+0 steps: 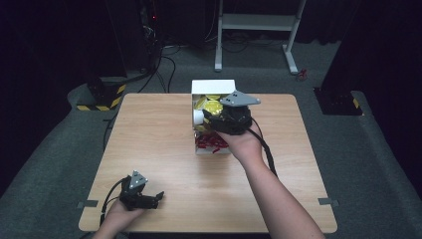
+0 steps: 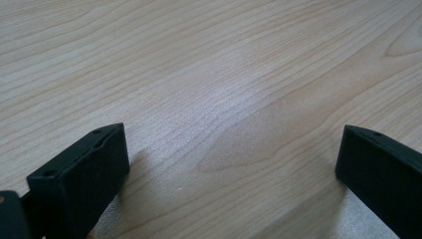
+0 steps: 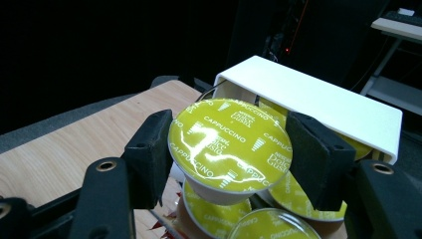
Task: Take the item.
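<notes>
Two grippers: right gripper (image 3: 226, 159) clamps yellow capsule (image 3: 230, 144) above white box (image 3: 318, 102); left gripper (image 2: 234, 164) wide.

The yellow-green foil lid of the coffee capsule (image 3: 230, 145) carries the word "CAPPUCCINO" printed several times in white. Between these words sits a white brand mark that seems to read "Dolce Gusto", though glare blurs it. The other capsule lids (image 3: 219, 214) below show similar print, too small to read.

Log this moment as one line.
right gripper: shut on capsule, over white box | left gripper: open, empty, low over table | remaining capsules: in box
</notes>
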`<state>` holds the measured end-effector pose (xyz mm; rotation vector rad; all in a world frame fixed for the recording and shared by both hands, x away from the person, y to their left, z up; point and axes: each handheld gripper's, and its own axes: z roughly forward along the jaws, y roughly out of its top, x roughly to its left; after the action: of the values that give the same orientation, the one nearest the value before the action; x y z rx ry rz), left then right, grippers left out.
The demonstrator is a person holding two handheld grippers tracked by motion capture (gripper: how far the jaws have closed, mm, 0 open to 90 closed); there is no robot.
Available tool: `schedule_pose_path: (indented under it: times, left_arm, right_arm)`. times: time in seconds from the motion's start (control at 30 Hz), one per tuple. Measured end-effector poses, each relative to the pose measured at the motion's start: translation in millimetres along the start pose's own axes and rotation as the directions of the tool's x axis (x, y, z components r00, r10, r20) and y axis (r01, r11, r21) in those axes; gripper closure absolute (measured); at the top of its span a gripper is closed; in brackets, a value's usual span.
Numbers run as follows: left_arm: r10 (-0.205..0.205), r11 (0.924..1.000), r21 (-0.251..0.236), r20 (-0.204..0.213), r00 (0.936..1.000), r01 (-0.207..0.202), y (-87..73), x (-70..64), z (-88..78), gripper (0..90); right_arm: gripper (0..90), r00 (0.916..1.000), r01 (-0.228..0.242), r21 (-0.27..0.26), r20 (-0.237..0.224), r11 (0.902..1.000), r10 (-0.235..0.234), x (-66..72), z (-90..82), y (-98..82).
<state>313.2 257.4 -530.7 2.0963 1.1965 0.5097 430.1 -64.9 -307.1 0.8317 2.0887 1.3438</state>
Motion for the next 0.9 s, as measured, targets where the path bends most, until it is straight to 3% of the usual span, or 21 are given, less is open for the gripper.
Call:
schedule_pose_path:
  times: [0.47,0.9]
  left_arm:
    - [0.003,1.0000,0.000,0.000,1.0000,-0.003,0.0,0.2,0.0,0.8]
    - [-0.002,1.0000,-0.002,-0.001,1.0000,0.002,-0.3,-0.1,-0.3,1.0]
  right_arm:
    - [38.1,0.9997,0.011,-0.026,-0.020,0.9996,-0.011,6.0,-24.3,-10.5]
    - [38.1,0.9993,0.016,-0.023,-0.033,0.9996,-0.017,11.7,-35.8,-37.9]
